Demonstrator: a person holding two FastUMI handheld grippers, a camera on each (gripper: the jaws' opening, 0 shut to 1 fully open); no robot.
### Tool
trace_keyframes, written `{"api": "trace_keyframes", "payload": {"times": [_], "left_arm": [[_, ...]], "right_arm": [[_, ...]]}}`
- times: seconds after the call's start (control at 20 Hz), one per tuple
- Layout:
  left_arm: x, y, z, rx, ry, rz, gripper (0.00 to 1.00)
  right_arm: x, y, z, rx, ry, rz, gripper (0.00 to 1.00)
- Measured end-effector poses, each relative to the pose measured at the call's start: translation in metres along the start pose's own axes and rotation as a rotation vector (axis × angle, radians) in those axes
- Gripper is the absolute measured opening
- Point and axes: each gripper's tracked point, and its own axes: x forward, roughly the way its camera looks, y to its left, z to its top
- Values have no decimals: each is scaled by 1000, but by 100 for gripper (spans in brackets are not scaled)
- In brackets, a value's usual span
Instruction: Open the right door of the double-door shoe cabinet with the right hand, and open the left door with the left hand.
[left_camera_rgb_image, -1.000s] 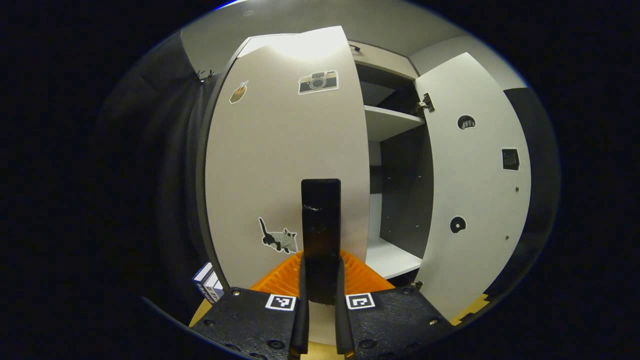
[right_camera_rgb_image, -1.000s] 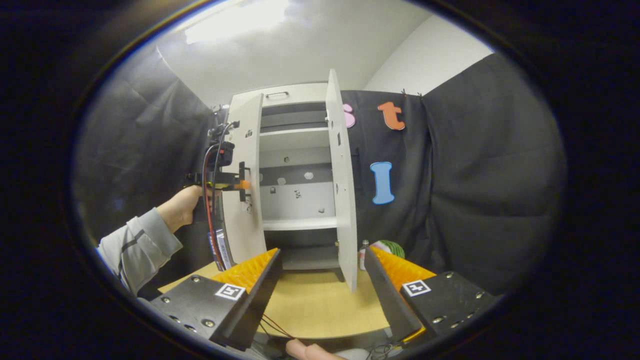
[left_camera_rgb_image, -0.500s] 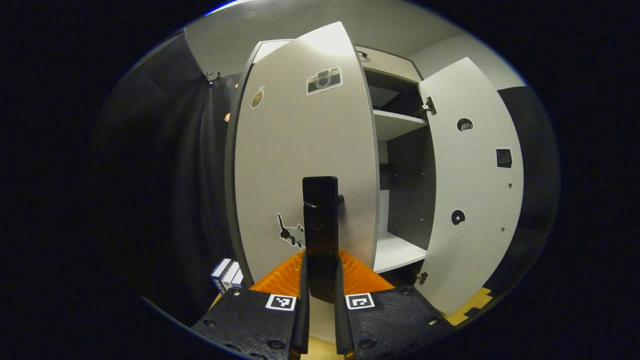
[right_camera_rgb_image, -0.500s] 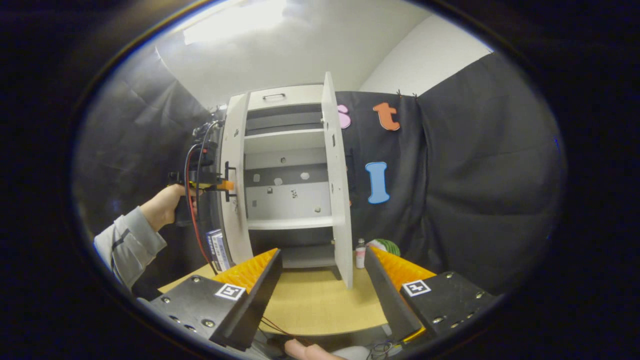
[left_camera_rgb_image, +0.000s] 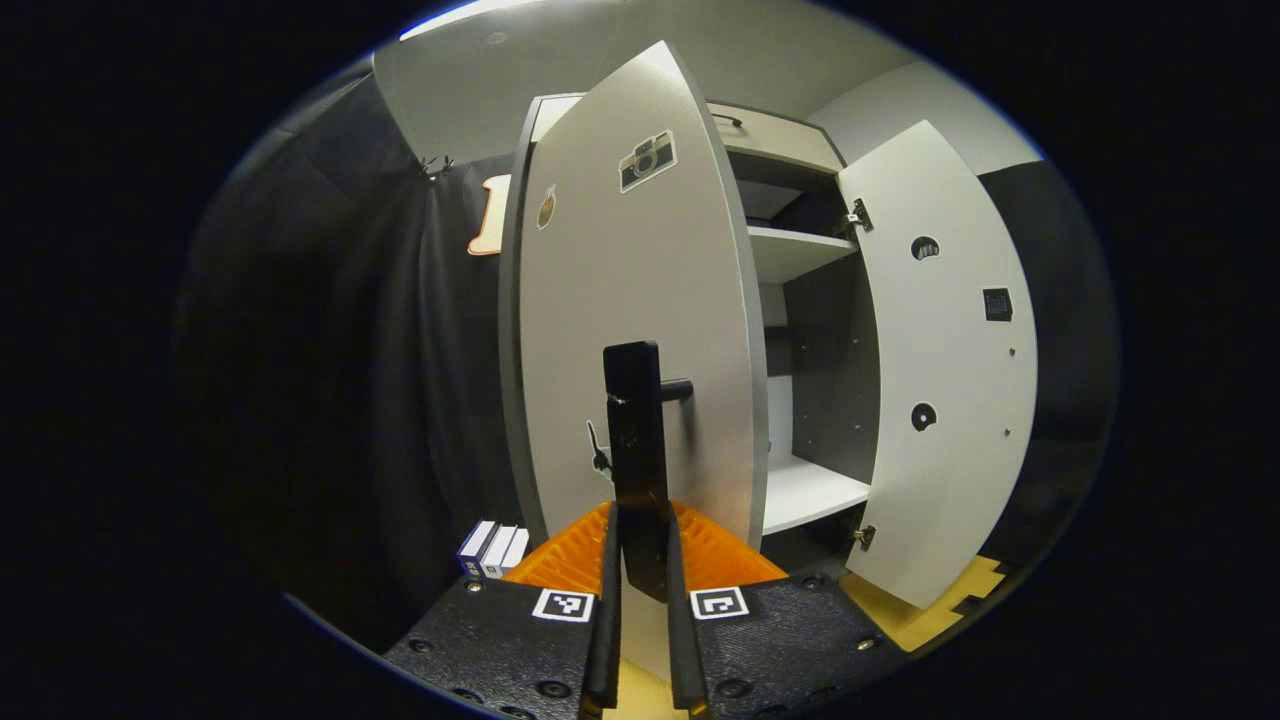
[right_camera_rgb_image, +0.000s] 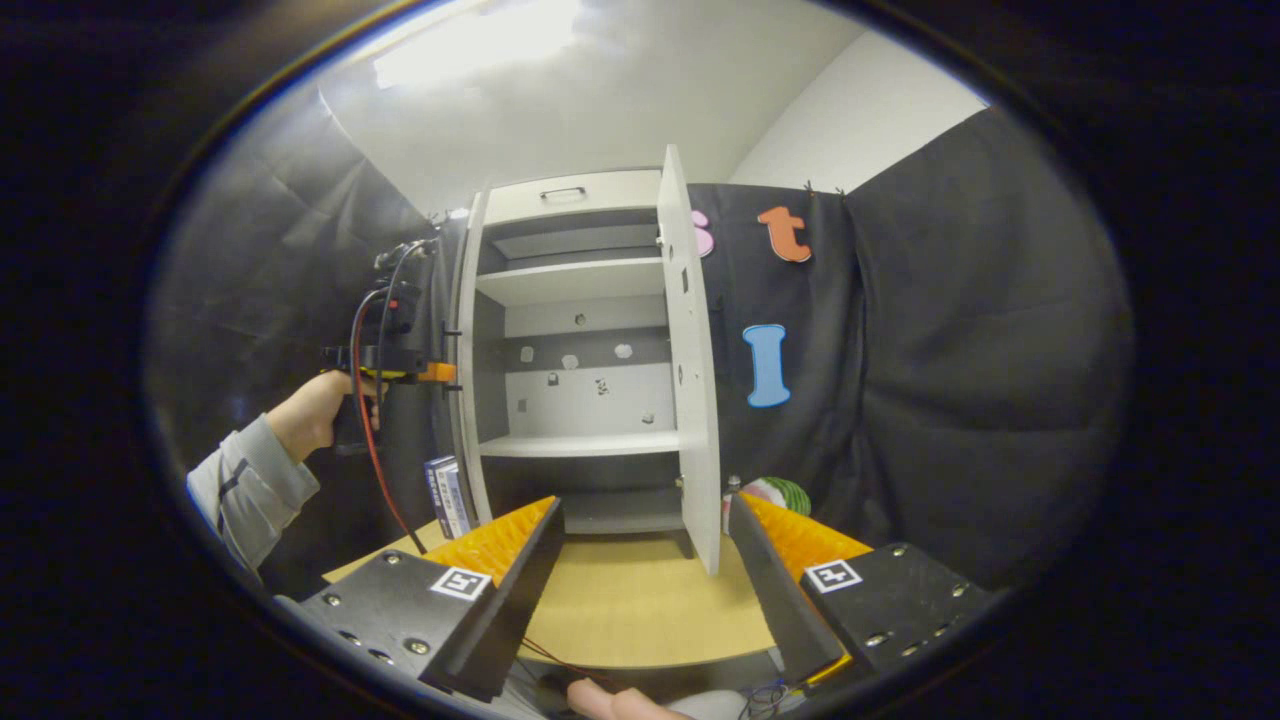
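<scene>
- My left gripper view sat close against the outer face of the left door (left_camera_rgb_image: 640, 330), looking along it into the shoe cabinet (left_camera_rgb_image: 800, 300).
- My right gripper view stood farther back over the table's (right_camera_rgb_image: 640, 610) front edge, facing the cabinet squarely.
- Both views shared the shelves (right_camera_rgb_image: 580, 443) and right door (right_camera_rgb_image: 690, 370).

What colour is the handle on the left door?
Black handle, clearest in the left gripper view.
</scene>
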Motion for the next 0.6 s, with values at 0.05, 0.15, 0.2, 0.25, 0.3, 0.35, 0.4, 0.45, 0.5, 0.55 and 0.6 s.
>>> {"api": "trace_keyframes", "payload": {"times": [0.05,0.15,0.2,0.25,0.3,0.35,0.4,0.45,0.5,0.55,0.6], "left_arm": [[-3,3,-3,-5,5,-4,21],[-6,9,-6,-17,5,-14,21],[-9,15,-5,-20,2,-11,21],[-11,21,-7,-22,7,-1,20],[-14,26,-5,-16,1,10,21],[-15,34,-8,-8,5,27,20],[-19,42,-6,-2,-2,46,16],[-22,53,-7,5,-3,69,13],[-26,65,-8,8,-7,97,11],[-28,80,-8,14,-8,135,7],[-27,100,-10,26,-6,181,4]], "right_arm": [[0,3,1,5,-1,6,98],[-2,6,0,13,-3,11,98],[-4,8,0,15,-3,10,98],[-5,9,0,16,-4,10,98],[-4,10,1,18,-7,12,98],[-4,11,2,18,-9,11,98],[-3,11,0,15,-10,9,98],[-2,12,-1,12,-8,8,98],[-1,14,-2,11,-5,9,98],[-1,17,-3,11,-3,11,98],[-1,20,-4,11,-2,15,98]]}}
